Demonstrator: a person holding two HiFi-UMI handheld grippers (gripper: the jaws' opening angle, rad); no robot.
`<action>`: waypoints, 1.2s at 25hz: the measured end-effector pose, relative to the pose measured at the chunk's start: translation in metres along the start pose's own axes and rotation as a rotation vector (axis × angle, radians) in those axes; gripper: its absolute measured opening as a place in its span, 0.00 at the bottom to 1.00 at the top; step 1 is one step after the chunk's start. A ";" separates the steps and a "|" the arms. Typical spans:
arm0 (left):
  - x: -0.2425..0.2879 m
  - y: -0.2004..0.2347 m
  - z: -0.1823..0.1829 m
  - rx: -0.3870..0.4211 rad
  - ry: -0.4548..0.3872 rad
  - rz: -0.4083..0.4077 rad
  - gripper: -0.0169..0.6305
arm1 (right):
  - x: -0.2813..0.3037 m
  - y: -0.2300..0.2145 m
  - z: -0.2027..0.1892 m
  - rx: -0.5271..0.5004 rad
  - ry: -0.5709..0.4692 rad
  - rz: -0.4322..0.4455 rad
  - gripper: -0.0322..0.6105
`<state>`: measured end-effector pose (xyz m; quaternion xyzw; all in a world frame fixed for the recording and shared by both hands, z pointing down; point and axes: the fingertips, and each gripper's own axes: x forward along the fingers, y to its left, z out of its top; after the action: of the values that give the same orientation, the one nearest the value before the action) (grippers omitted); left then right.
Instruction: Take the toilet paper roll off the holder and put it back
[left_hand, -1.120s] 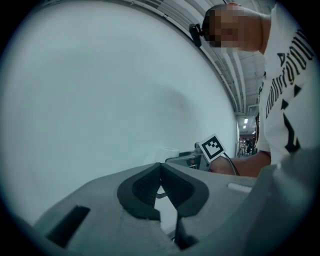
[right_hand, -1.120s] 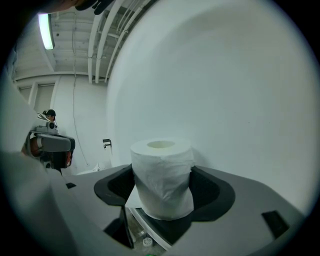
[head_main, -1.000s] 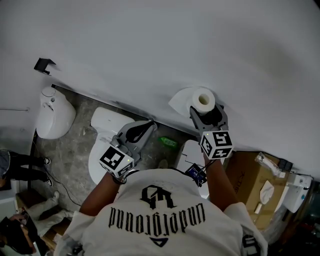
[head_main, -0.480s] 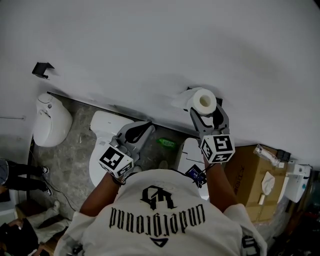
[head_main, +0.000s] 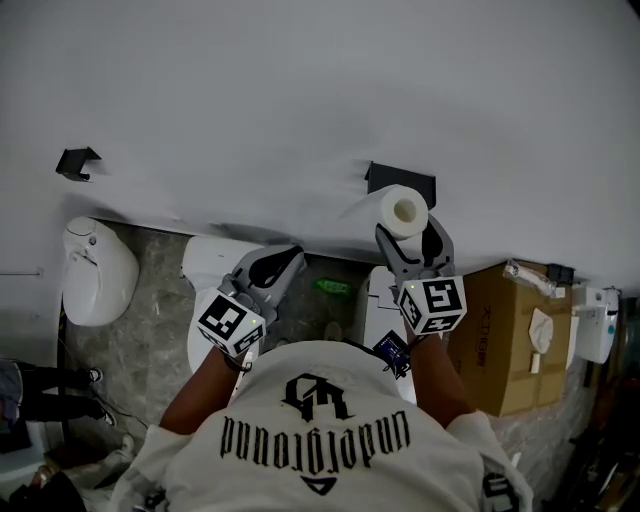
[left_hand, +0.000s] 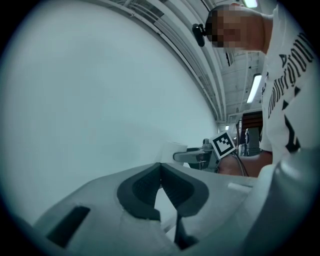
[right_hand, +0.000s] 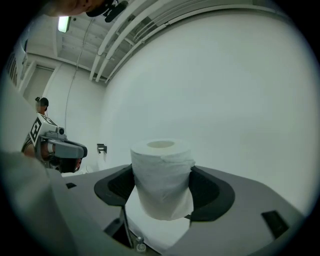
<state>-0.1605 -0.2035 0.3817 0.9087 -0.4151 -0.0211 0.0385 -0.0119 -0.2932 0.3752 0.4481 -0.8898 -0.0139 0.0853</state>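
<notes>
At holder (head_main: 400, 180), apparently, roll (head_main: 403, 212) in right gripper (head_main: 408, 229)

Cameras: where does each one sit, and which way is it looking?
Head view: on the person's head, looking down the wall; shows both forearms, left claw and right claw.
Left gripper view: on the left claw, facing the wall; its jaws are together.
Right gripper view: on the right claw, facing the toilet paper roll between its jaws.
Shared: each gripper view shows the other claw.
</notes>
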 end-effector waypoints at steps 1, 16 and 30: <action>-0.005 -0.002 0.001 0.002 -0.004 -0.014 0.05 | -0.005 0.005 0.001 -0.002 0.000 -0.011 0.57; -0.057 -0.022 -0.002 0.001 0.002 -0.209 0.05 | -0.079 0.069 0.002 -0.010 0.003 -0.198 0.57; -0.032 -0.046 0.003 0.026 0.007 -0.292 0.05 | -0.116 0.051 -0.001 0.007 -0.005 -0.276 0.57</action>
<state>-0.1468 -0.1497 0.3754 0.9599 -0.2787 -0.0181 0.0248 0.0156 -0.1702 0.3649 0.5665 -0.8200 -0.0234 0.0786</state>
